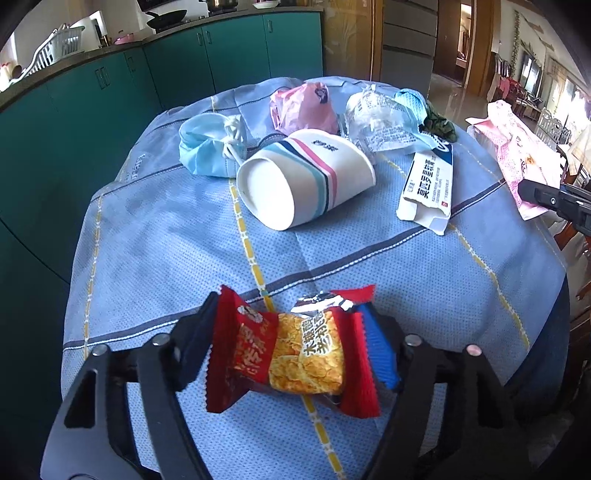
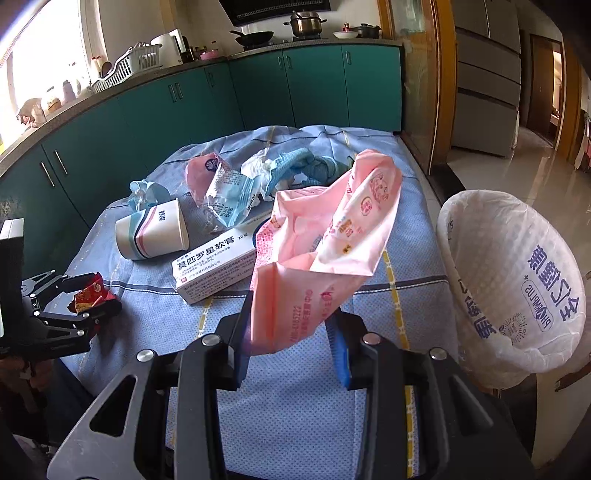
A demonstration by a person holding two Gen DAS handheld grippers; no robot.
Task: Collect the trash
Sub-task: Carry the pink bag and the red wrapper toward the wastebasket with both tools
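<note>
Table (image 1: 166, 240): blue checked cloth, trash scattered at far end.
Bin (image 2: 513, 280): white liner, just beside table's right edge.
Pink bag (image 2: 325, 258): lifted off cloth, clamped in right gripper (image 2: 291, 343).
Cup (image 1: 306, 177): on side, mid-table.
Box (image 1: 428, 184): flat, right of cup.
Snack packet (image 1: 291, 350): red-orange, pinched between left gripper (image 1: 291, 332) fingers, above near cloth.

A home kitchen around me, teal cabinets (image 2: 258, 88) under a dark counter, pot (image 2: 304, 20) and wok (image 2: 255, 37) on the stove, dish rack (image 2: 129, 64) by the window, my cloth-covered table (image 1: 166, 240), tiled hallway (image 2: 535, 166) beyond
</note>
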